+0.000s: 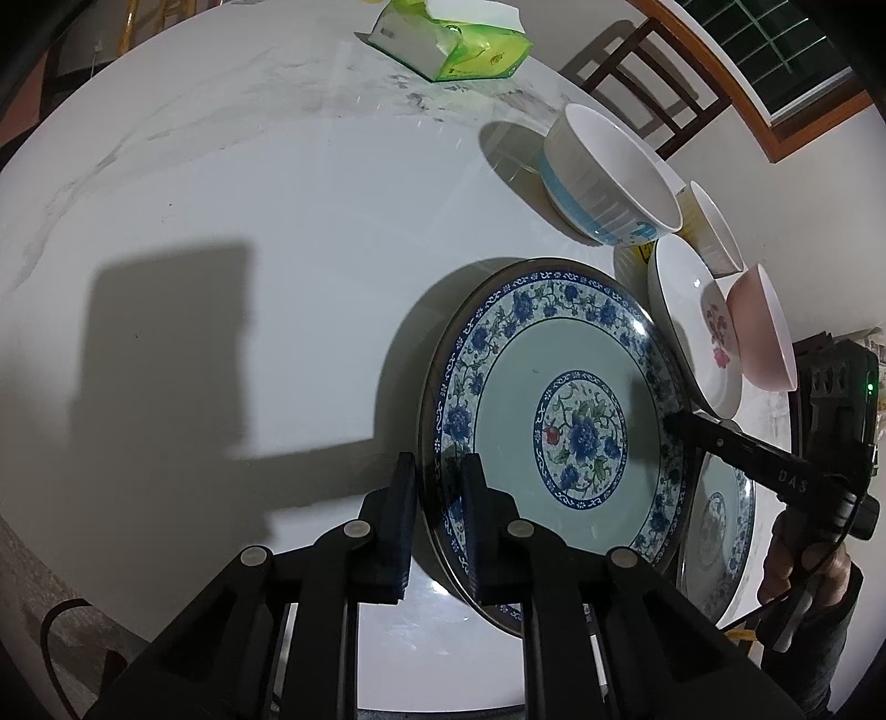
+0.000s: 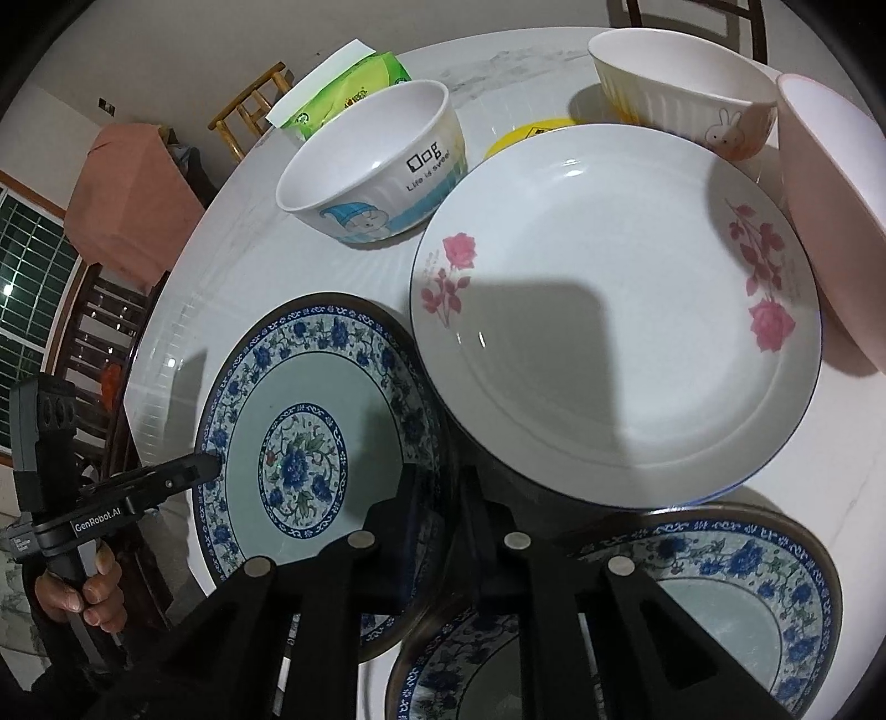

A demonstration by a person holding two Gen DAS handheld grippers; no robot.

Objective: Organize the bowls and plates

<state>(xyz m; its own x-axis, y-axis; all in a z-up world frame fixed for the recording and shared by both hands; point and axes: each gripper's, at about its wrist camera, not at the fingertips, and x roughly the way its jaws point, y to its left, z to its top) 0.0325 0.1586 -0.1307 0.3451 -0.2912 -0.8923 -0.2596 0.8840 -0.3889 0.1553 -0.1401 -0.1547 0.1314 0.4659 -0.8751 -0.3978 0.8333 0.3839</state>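
A blue floral plate (image 1: 554,387) (image 2: 299,443) is held between both grippers above the white table. My left gripper (image 1: 437,471) is shut on its near rim. My right gripper (image 2: 437,482) is shut on its opposite rim and shows in the left wrist view (image 1: 673,423). A second blue floral plate (image 2: 720,598) (image 1: 720,531) lies on the table under it. A white rose plate (image 2: 609,310) (image 1: 698,332) lies beyond. A blue-banded bowl (image 1: 609,177) (image 2: 371,166), a rabbit bowl (image 2: 681,94) (image 1: 717,232) and a pink bowl (image 2: 830,210) (image 1: 764,327) stand around it.
A green tissue pack (image 1: 454,44) (image 2: 343,88) lies at the table's far side. A yellow lid (image 2: 526,138) sits behind the rose plate. Wooden chairs (image 1: 648,72) stand around the round table (image 1: 221,221). The left half of the table holds only shadow.
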